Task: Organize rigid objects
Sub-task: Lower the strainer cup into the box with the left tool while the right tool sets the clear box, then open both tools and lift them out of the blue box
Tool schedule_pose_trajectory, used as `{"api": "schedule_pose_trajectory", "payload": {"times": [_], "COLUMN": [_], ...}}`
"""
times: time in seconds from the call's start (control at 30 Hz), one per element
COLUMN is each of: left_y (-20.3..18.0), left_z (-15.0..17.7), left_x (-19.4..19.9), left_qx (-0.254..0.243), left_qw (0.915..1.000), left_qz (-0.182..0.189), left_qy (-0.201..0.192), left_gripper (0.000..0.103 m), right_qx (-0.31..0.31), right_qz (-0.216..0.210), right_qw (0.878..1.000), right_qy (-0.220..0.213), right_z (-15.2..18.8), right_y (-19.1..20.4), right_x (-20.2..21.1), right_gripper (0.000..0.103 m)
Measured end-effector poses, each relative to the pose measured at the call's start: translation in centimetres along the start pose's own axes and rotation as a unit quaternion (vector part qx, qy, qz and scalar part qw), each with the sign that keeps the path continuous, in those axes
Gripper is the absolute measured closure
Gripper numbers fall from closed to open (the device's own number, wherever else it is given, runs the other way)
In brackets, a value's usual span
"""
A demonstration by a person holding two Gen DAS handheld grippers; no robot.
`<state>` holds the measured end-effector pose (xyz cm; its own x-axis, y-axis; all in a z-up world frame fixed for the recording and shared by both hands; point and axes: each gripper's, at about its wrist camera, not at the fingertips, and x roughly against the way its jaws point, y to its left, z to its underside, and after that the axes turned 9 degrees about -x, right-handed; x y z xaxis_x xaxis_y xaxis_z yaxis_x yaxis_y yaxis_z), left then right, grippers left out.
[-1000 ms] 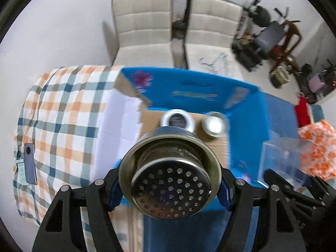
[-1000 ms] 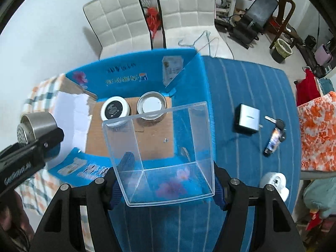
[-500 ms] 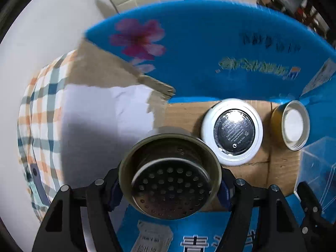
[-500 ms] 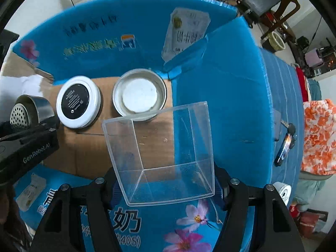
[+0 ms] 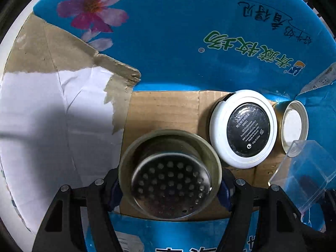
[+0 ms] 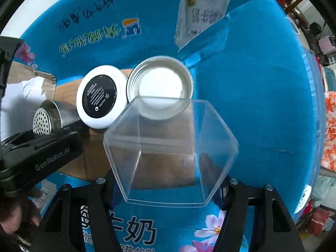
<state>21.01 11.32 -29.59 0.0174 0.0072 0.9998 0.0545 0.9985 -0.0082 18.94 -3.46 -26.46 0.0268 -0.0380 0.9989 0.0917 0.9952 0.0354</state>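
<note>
My left gripper [image 5: 170, 180] is shut on a steel strainer cup [image 5: 170, 178] with a perforated bottom, held low over the brown floor of the blue cardboard box [image 5: 168, 109]. It also shows in the right wrist view [image 6: 45, 119]. My right gripper [image 6: 168, 184] is shut on a clear plastic box [image 6: 168, 147], held over the box floor at the right. A white round case with a black top [image 5: 244, 129] [image 6: 100, 96] and a metal lid [image 5: 293, 126] [image 6: 160, 84] lie on the box floor at the back.
The blue box's flaps stand open all around, with a torn flap [image 5: 63, 67] at the left. The left gripper's black body [image 6: 40, 155] is close to the left of the clear box. A patterned cloth [image 6: 329, 130] lies far right.
Both grippers have moved forward and down into the blue box with their loads. The room and chairs behind have dropped out of view. The clear box has tilted.
</note>
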Motion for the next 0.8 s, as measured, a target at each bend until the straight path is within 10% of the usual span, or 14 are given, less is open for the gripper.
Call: {"api": "schedule_pose_trajectory", "payload": {"times": [0.37,0.8], "left_y": [1.6,0.6], "left_z": [0.4,5.0], "left_x": [4.3,11.4], "left_qx": [-0.002,0.003], "left_qw": [0.9997,0.9955], "left_qz": [0.014,-0.012], "left_qy": [-0.018,-0.094], "left_gripper": [0.001,0.0], "right_qx": [-0.002,0.012], "right_qz": [-0.022,-0.018], "right_qw": [1.0,1.0], "right_qy": [0.02,-0.014], "right_z": [0.1,3.7], "right_y": [-0.3,-1.7], "right_x": [-0.1,4.9], "right_gripper": [0.021,0.014]}}
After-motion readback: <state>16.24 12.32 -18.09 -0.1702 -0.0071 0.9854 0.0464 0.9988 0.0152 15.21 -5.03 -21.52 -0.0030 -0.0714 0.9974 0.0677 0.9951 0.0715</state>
